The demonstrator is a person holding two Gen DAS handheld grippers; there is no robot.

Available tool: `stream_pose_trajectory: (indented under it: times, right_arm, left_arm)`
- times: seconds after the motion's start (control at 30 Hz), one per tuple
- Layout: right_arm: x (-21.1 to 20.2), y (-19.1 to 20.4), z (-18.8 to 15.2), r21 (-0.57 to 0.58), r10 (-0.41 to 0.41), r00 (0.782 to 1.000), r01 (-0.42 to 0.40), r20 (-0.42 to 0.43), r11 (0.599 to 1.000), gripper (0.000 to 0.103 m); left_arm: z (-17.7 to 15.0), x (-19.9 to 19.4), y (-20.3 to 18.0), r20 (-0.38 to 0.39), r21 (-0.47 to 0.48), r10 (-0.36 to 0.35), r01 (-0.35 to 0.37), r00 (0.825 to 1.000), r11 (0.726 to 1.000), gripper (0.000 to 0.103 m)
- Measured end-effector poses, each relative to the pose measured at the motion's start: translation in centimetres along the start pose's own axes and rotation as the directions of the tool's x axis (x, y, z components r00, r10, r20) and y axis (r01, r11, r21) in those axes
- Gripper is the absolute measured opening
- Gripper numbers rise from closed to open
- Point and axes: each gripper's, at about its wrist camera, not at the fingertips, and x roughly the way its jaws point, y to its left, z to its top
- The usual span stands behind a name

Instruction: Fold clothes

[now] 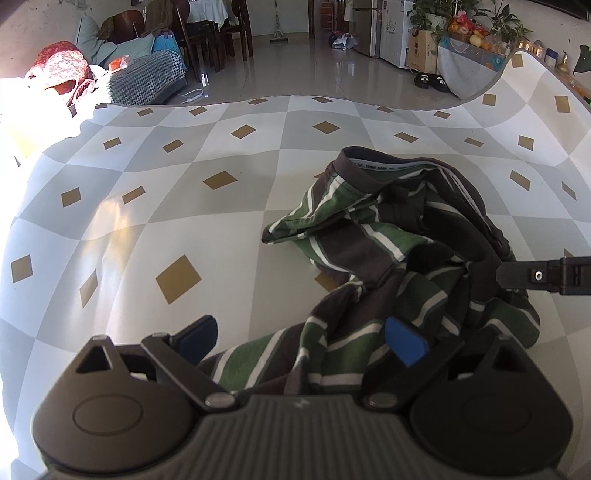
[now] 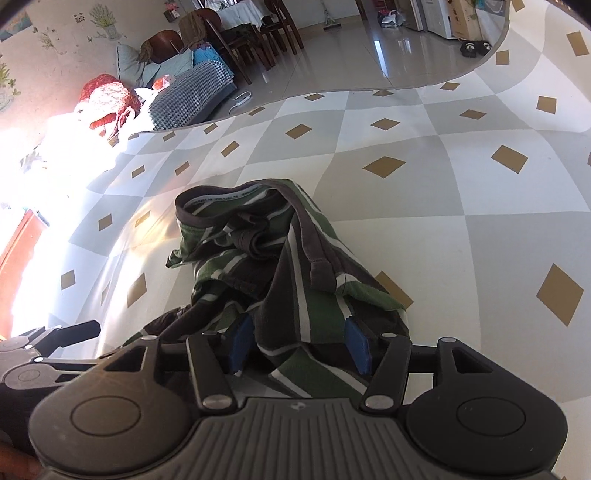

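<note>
A crumpled garment (image 1: 369, 243) with green, brown and white stripes lies on the checkered tablecloth (image 1: 177, 170); its dark waistband faces the far side. My left gripper (image 1: 301, 343) stands wide open over the garment's near edge, with the cloth lying loose between its blue pads (image 1: 406, 345). In the right wrist view the same garment (image 2: 280, 266) runs between the blue pads (image 2: 358, 345) of my right gripper (image 2: 300, 345), which is open, its pads standing apart from the fold. One right finger (image 1: 546, 277) reaches in at the left view's right edge.
The tablecloth's far edge (image 1: 280, 99) curves across the view, with tiled floor beyond. A sofa with a houndstooth cover (image 1: 147, 81) and a red patterned cloth (image 1: 61, 64) stands at far left. Dining chairs, a white cabinet (image 1: 395, 33) and plants lie further back.
</note>
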Motion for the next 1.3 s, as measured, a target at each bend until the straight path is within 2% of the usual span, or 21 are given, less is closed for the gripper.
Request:
stream_pose_trajectory:
  times: [0.23,0.43,0.47,0.53,0.6,0.7,0.8,1.1,1.3]
  right_arm:
    - [2.1,0.6,-0.9,-0.041,-0.047,0.998,0.046,-0.038,0.998,0.057]
    - [4.0,1.2,-1.7,-0.078,-0.081,0.995,0.076,-0.052,0.994,0.058]
    - [4.2,1.3,-1.8,-0.085,-0.093,0.994,0.088,-0.059,0.993,0.056]
    - [4.5,1.4,-1.8,-0.096,-0.119,0.990,0.112,-0.071,0.989,0.044]
    - [4.4,1.3,-1.7,-0.093,-0.113,0.991,0.106,-0.072,0.990,0.032]
    - [4.1,1.2,-1.6,-0.098,-0.125,0.991,0.120,-0.053,0.988,0.021]
    - [3.5,0.8,-1.3,-0.083,-0.156,0.987,0.154,-0.026,0.985,0.016]
    - [1.2,-1.3,-1.0,-0.021,-0.230,0.973,0.230,0.005,0.973,0.015]
    - [-0.5,-2.5,-1.4,-0.002,-0.256,0.967,0.256,0.010,0.967,0.015]
  left_arm:
    - [-0.9,1.5,-0.5,-0.031,0.030,0.029,-0.028,0.999,0.999,0.099]
    - [-1.6,3.0,0.1,-0.069,-0.013,0.021,-0.022,0.997,1.000,0.099]
    - [-1.7,3.0,0.2,-0.073,-0.024,0.012,-0.014,0.997,1.000,0.098]
    - [-1.8,3.1,0.5,-0.081,-0.048,-0.007,0.003,0.997,0.999,0.093]
    - [-1.8,3.2,0.7,-0.090,-0.071,-0.031,0.024,0.995,0.997,0.082]
    - [-1.8,3.2,0.6,-0.094,-0.084,-0.054,0.046,0.994,0.995,0.074]
    - [-1.9,2.9,0.1,-0.102,-0.076,-0.075,0.068,0.992,0.995,0.070]
    - [-3.9,1.8,-2.4,-0.122,-0.006,-0.119,0.119,0.985,0.993,0.070]
    - [-6.3,0.4,-3.3,-0.123,-0.026,-0.151,0.149,0.981,0.989,0.072]
